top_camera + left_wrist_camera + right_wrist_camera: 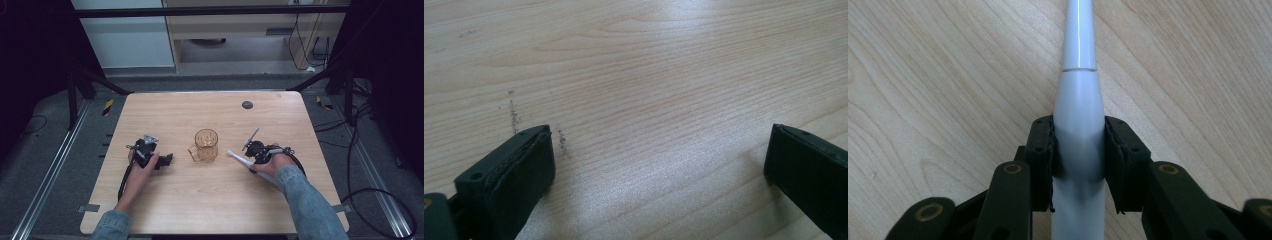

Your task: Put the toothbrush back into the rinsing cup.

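Right gripper [248, 161] clamped on a white toothbrush [240, 159], pads [1042, 150] pressing both sides of the handle, brush lying low over the table [215, 200] with its thin end pointing toward the mug. Left gripper [166, 160] released, jaws wide over bare wood, nothing between them. Between the two grippers, amber glass mug [206, 145] upright, handle toward the left gripper, looks empty. Farther back, a dark round disc [247, 105] near the far edge.

Centre: amber glass mug [206, 145] stands between the hands on the table [210, 200], blocking a straight pass.
Far edge: small dark disc [247, 105], flat.
Near edge: bare wood between the sleeves.
Corners: bare.
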`<state>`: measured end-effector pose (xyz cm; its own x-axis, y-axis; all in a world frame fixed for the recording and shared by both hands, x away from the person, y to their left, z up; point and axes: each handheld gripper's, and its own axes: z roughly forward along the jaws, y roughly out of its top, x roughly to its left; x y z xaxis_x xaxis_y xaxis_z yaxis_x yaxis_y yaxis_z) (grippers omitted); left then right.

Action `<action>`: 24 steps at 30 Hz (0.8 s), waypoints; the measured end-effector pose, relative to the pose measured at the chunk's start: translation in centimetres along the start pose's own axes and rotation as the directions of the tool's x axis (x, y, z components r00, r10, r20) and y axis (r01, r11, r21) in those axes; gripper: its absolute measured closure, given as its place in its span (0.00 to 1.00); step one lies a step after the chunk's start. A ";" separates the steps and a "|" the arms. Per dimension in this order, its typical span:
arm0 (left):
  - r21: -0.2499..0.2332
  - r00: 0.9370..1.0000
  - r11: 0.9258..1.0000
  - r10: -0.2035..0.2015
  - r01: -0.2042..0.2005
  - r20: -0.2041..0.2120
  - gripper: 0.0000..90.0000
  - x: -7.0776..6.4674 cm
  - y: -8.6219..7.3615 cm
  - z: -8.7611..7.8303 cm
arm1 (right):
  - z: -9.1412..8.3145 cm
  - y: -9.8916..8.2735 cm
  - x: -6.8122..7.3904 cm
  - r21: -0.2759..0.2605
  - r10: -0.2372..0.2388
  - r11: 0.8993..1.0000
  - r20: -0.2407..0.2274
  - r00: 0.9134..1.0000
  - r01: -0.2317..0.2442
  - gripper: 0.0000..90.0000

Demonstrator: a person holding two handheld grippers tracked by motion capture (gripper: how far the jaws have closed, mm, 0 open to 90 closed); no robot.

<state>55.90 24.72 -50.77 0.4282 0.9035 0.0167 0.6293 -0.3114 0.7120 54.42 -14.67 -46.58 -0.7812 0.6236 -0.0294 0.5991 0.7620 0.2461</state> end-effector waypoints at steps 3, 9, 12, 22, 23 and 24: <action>0.000 1.000 1.000 0.000 0.000 0.000 0.00 0.0 0.0 0.0 | -0.5 0.0 0.0 -0.025 0.015 1.000 -0.004 1.000 -0.015 0.74; 0.000 1.000 1.000 0.000 0.000 0.000 0.00 0.0 0.0 0.0 | -1.4 -0.1 -0.3 -0.056 0.052 0.997 -0.009 0.999 -0.053 0.74; -0.001 1.000 1.000 -0.001 0.001 0.000 0.00 0.0 0.0 0.0 | -2.0 -0.1 -0.5 -0.071 0.063 0.995 -0.009 0.998 -0.064 0.74; -0.002 1.000 1.000 -0.002 0.002 0.000 0.00 0.0 0.0 0.0 | -4.4 0.2 -0.9 -0.128 0.081 0.989 0.016 0.997 -0.079 0.74; -0.002 1.000 1.000 -0.002 0.002 0.000 0.00 0.0 0.0 0.0 | -5.1 0.2 -0.9 -0.143 0.099 0.985 0.022 0.995 -0.095 0.74; -0.002 1.000 1.000 -0.002 0.002 0.000 0.00 0.0 0.0 0.0 | -5.4 0.1 -1.0 -0.155 0.099 0.983 0.021 0.995 -0.094 0.74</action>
<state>55.90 24.71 -50.78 0.4271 0.9041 0.0149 0.6291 -0.3090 0.7133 54.36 -16.14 -41.29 -0.7143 0.6994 -0.0251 0.6355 0.6633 0.3952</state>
